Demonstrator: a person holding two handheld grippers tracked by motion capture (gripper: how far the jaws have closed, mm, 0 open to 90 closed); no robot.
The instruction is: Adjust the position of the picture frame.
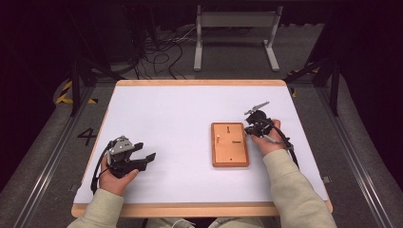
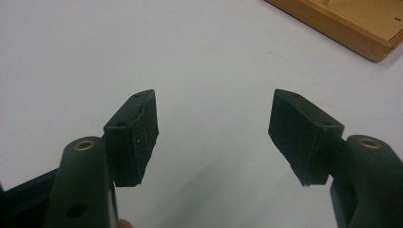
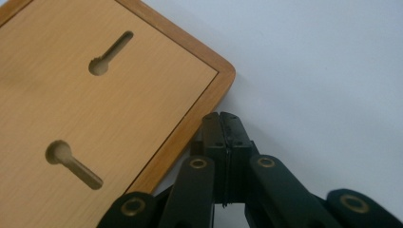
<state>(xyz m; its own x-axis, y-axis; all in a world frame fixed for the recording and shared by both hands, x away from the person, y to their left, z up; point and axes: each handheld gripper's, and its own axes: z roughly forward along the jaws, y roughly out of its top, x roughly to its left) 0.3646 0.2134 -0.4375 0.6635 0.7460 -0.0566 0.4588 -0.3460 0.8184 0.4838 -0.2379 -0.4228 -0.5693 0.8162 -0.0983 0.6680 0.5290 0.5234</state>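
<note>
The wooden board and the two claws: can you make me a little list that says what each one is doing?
board: wooden board lies flat on the white table, with keyhole slots in its face
right claw: right claw shut, empty, at the board's edge by a corner
left claw: left claw open, empty, over bare table, apart from the board
hands: one hand holds each claw

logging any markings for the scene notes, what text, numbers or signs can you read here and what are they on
"4": a large dark numeral painted on the grey floor left of the table.
Yellow and black hazard stripes on the floor by the table's far corners: a marking, no words.
Wooden board, left gripper and right gripper: no readable lettering.
</note>
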